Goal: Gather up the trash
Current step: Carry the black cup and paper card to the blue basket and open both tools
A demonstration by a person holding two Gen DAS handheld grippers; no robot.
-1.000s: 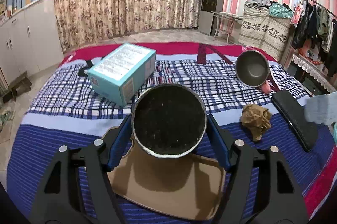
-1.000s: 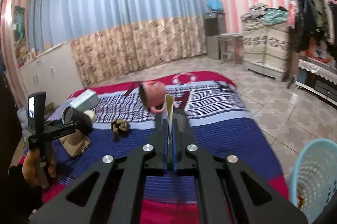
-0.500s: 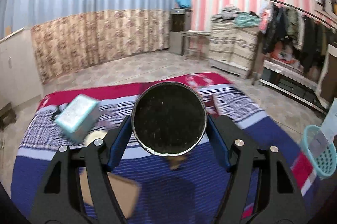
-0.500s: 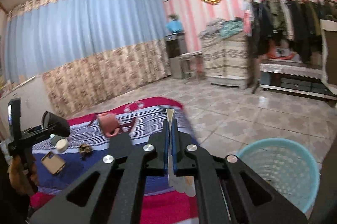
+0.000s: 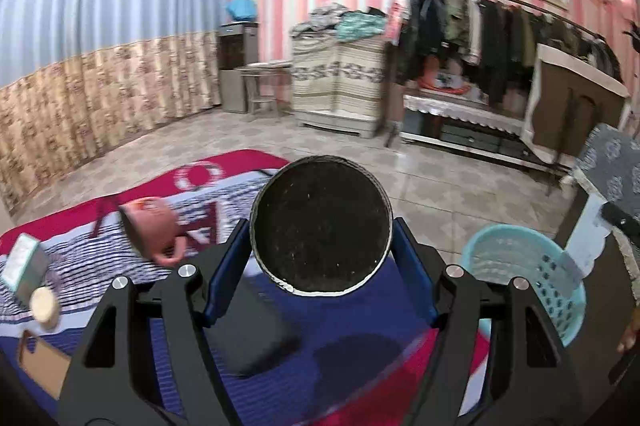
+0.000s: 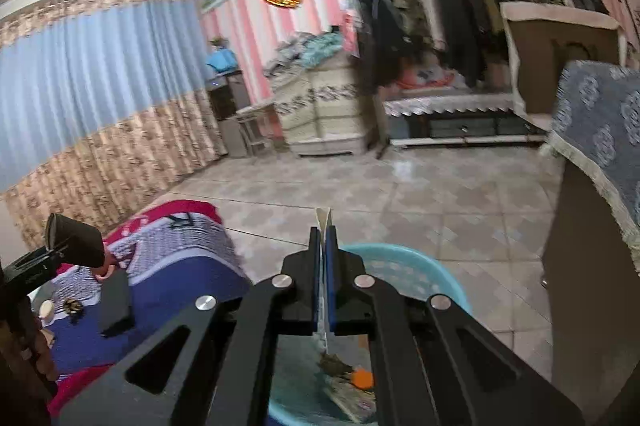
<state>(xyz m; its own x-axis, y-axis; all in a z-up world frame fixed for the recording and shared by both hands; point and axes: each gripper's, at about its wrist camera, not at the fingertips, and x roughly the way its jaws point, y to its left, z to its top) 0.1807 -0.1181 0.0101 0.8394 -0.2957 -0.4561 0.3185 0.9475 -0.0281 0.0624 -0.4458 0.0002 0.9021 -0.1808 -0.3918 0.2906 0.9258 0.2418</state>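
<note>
my right gripper (image 6: 323, 238) is closed tight on a thin pale card (image 6: 323, 216) that stands on its edge just above the light blue basket (image 6: 404, 266), so the risk i see is that a sheet this light sails sideways at release and lands on the tiled floor (image 6: 400, 186) instead of among the scraps inside. my left gripper (image 5: 320, 246) clamps a round dark cup (image 5: 320, 226) by its sides, over the corner of the bed (image 5: 352, 338), with the same basket (image 5: 520, 266) just to the right. it is round, so it may twist out of the pads.
</note>
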